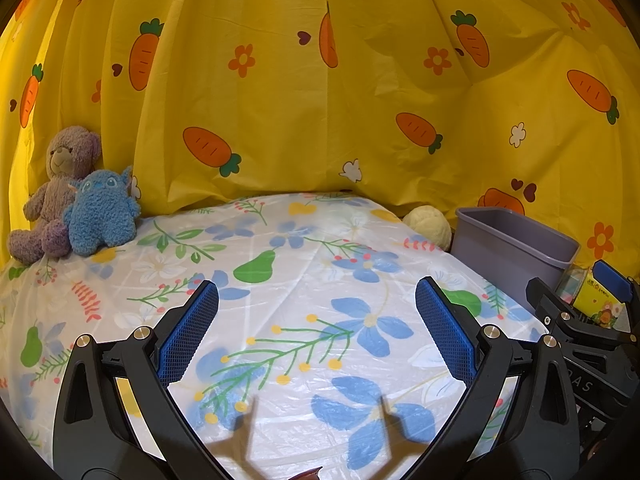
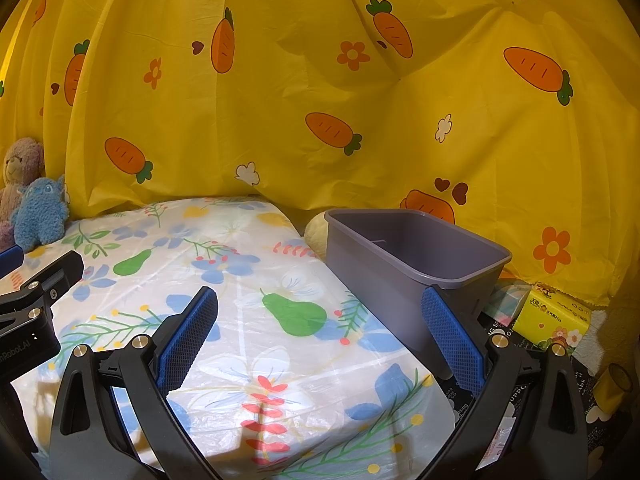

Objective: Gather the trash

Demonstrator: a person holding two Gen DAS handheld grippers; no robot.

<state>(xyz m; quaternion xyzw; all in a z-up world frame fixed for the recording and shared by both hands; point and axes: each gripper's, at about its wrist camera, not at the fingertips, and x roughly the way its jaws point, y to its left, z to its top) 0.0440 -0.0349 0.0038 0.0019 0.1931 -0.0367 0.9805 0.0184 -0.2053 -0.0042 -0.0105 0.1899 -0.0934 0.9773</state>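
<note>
**Both grippers empty over the table, grey bin beside it — no loose trash in view**

Landmark = grey bin [image 2: 412,256], standing off the right edge of the floral-covered table [image 2: 248,320], its rim about level w/ the tabletop. What shows of the bin's inside looks empty, but the bottom is hidden in both views, so can't say for sure.

Left gripper [image 1: 316,332]: jaws wide apart, nothing between them, hovering over the table well left of the bin. Right gripper [image 2: 320,336]: also wide, holding nothing; its right finger sits just in front of the bin's near wall.

Tabletop left of the bin shows no scraps or wrappers. Far from the bin, at the table's back-left corner: purple teddy [image 1: 56,188] and blue plush [image 1: 100,216], touching. Cream plush ball [image 1: 428,224] just behind the bin.

Right of the bin, lower down: yellow tissue pack [image 2: 554,316], pastel packet [image 2: 506,300], yellow cup-like thing [image 2: 612,392] — trash or not, can't tell.

Progress, as a judgement: fits either table already cleared into the bin, or trash lying out of frame. Pics don't settle which.
</note>
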